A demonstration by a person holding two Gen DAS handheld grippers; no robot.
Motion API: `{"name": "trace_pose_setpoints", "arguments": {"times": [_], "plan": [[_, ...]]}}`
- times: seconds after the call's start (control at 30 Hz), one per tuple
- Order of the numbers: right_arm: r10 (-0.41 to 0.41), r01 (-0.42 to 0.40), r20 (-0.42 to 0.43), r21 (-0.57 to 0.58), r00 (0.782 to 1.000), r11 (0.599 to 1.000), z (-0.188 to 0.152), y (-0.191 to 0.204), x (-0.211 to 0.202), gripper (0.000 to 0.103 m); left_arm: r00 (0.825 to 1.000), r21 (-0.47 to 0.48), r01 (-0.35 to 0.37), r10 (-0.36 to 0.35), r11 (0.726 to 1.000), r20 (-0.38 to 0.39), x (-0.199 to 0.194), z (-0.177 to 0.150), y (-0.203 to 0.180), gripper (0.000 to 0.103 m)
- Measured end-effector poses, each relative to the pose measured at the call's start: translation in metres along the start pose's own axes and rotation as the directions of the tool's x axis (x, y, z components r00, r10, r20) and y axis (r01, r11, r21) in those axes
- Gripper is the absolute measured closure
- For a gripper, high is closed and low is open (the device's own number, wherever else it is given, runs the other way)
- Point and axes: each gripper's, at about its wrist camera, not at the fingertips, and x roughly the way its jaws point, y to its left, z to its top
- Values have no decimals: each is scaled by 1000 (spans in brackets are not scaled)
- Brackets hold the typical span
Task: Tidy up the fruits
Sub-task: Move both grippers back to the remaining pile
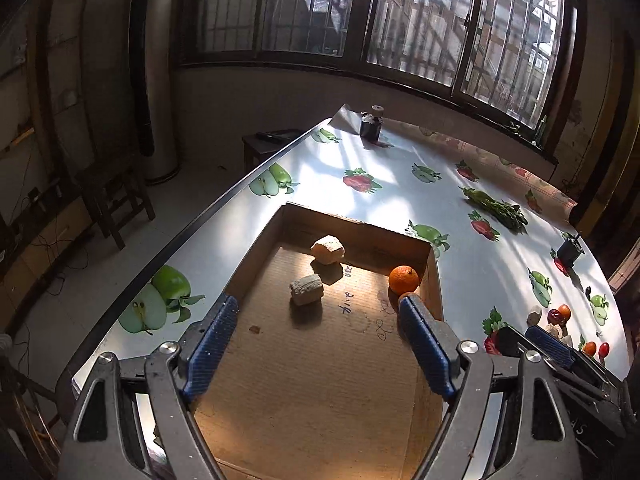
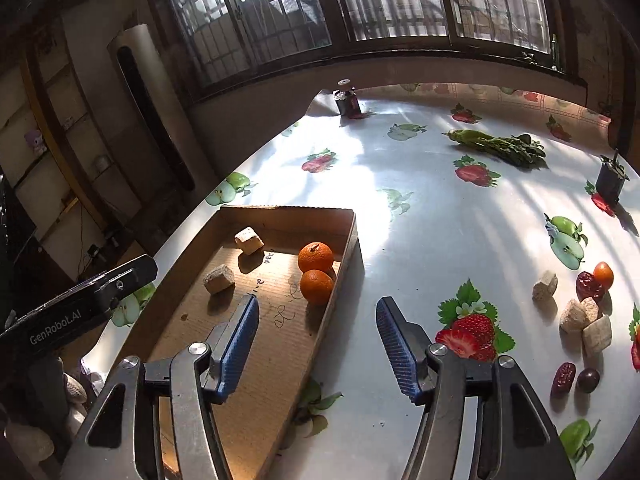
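A shallow cardboard tray lies at the table's left edge. It holds two oranges by its right wall and two beige blocks. In the left wrist view one orange shows whole, the other is mostly behind a fingertip. My left gripper hangs open over the tray with nothing between its blue pads. My right gripper is open over the tray's right wall, empty too. Loose on the table at right lie beige blocks, red dates, a small orange fruit and a dark grape.
The table wears a glossy cloth printed with fruit. A bundle of green stalks lies at the back right. Two small black pots stand near the far edges. Floor, chairs and a tall cylinder are left of the table.
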Motion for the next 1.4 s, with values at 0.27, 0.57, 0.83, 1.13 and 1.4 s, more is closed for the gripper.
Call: {"name": "trace_pose_setpoints", "arguments": {"times": [0.27, 0.57, 0.83, 1.13, 1.4], "plan": [[-11, 2, 50, 161, 999, 987, -24, -48, -45, 38, 998, 122, -33, 26, 992, 64, -30, -17, -45, 21], [-8, -4, 57, 208, 998, 978, -36, -69, -56, 37, 999, 165, -26, 19, 986, 41, -34, -32, -68, 21], [-4, -11, 62, 229, 998, 973, -41, -82, -57, 37, 1000, 184, -14, 10, 983, 25, -29, -36, -80, 21], [-65, 35, 78, 330, 995, 943, -44, -141, -77, 38, 997, 182, 62, -53, 981, -55, -11, -44, -92, 21], [-261, 212, 50, 448, 964, 869, -62, -234, -125, 38, 974, 233, 188, -150, 954, -171, 12, -61, -136, 21]]}}
